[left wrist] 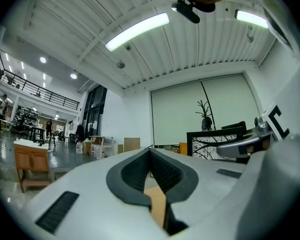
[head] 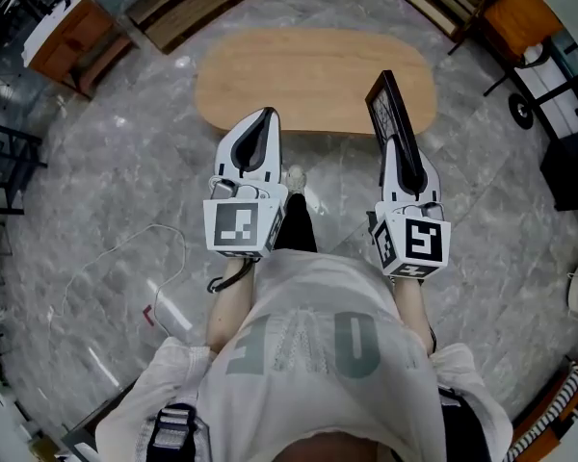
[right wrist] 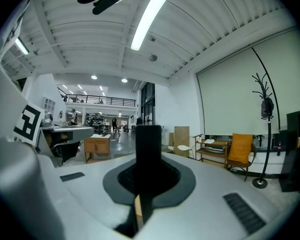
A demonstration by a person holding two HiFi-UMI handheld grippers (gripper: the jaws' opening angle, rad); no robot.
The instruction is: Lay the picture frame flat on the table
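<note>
A black picture frame (head: 386,107) stands upright on its edge over the near right end of the oval wooden table (head: 299,80). My right gripper (head: 398,144) is shut on its near side. In the right gripper view the frame's dark edge (right wrist: 149,151) rises straight up between the pads, with my right gripper (right wrist: 148,176) closed on it. My left gripper (head: 267,115) hovers at the table's near edge, shut, with nothing in it. In the left gripper view its tips (left wrist: 150,150) meet, and the frame (left wrist: 215,143) with a tree picture shows to the right.
Grey marble floor surrounds the table. A wooden cabinet (head: 72,37) stands at the far left and benches (head: 197,3) behind the table. A thin cable (head: 125,248) lies on the floor at my left. An orange chair (right wrist: 241,149) and a coat stand (right wrist: 264,109) are to the right.
</note>
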